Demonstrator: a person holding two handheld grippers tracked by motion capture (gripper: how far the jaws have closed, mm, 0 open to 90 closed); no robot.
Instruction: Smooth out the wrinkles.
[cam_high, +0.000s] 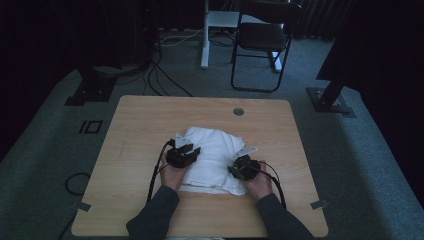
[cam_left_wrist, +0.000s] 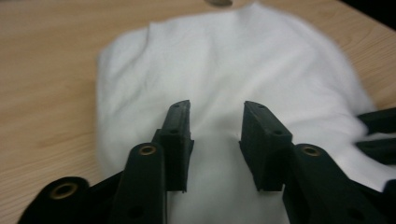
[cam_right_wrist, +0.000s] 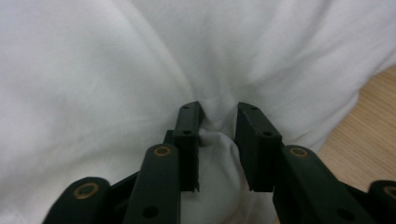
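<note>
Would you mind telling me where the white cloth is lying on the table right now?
In the high view, the white cloth lies bunched near the middle of the wooden table, between the left gripper and right gripper.

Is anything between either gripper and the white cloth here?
Nothing visible. The left gripper sits right over the cloth with its jaws apart and no fabric between them. The right gripper has a fold of cloth bunched between its jaws.
</note>
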